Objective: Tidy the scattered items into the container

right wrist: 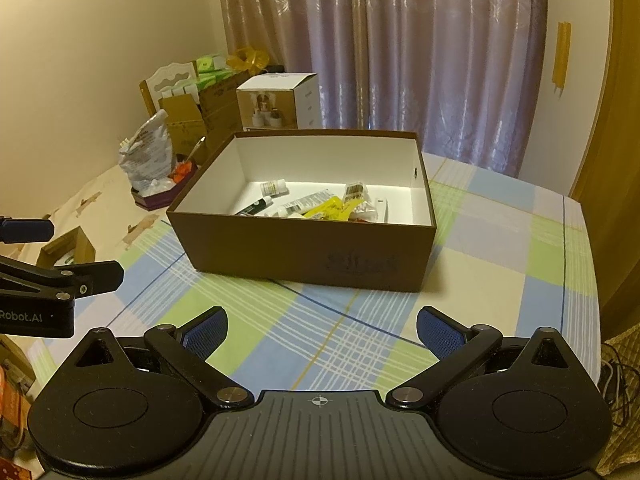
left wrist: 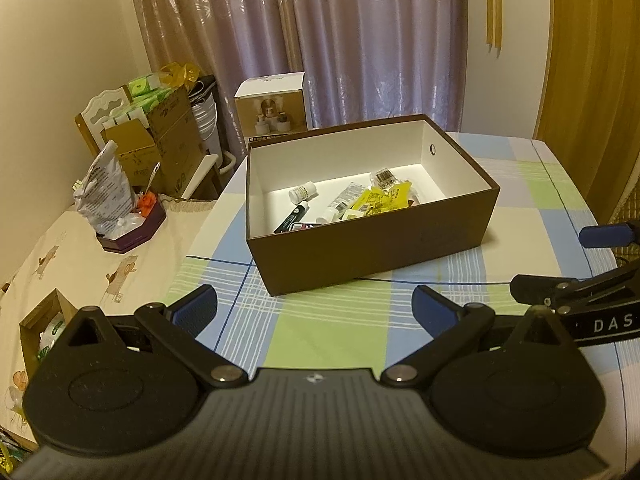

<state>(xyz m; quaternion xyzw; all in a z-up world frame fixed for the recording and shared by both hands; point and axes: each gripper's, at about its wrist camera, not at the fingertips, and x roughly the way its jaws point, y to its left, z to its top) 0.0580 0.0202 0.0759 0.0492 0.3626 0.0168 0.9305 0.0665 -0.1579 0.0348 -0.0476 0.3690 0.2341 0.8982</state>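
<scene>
A checked cloth (left wrist: 320, 332) in pale blue, green and cream covers the table, with mauve curtains (left wrist: 360, 40) hanging behind it and a cream wall to the left.

The left gripper (left wrist: 314, 308) hovers low over the near part of the cloth, its blue-padded fingers (left wrist: 196, 310) spread wide with nothing between them. The right gripper (right wrist: 322, 328) sits beside it in the same pose, jaws wide apart and empty; each tool shows at the edge of the other's view.

Just beyond both grippers stands the brown box (left wrist: 372, 248), open-topped with a white interior, resting on the cloth. The items lie gathered on its floor: a small white bottle (left wrist: 303, 192) towards the back left, a dark green tube (left wrist: 291, 218) in front of it, a white tube (left wrist: 340, 202) alongside, a yellow packet (left wrist: 378, 200) in the middle, and a clear wrapped piece (left wrist: 384, 178) behind that. The cloth around the box is bare.

Further out to the left, on a cream patterned surface, a purple tray (left wrist: 134, 234) holds a crinkled silver bag (left wrist: 104, 188). Behind it sit cardboard boxes (left wrist: 168, 140) stacked against the wall, and a white product carton (left wrist: 272, 104) stands behind the brown box near the curtains.
</scene>
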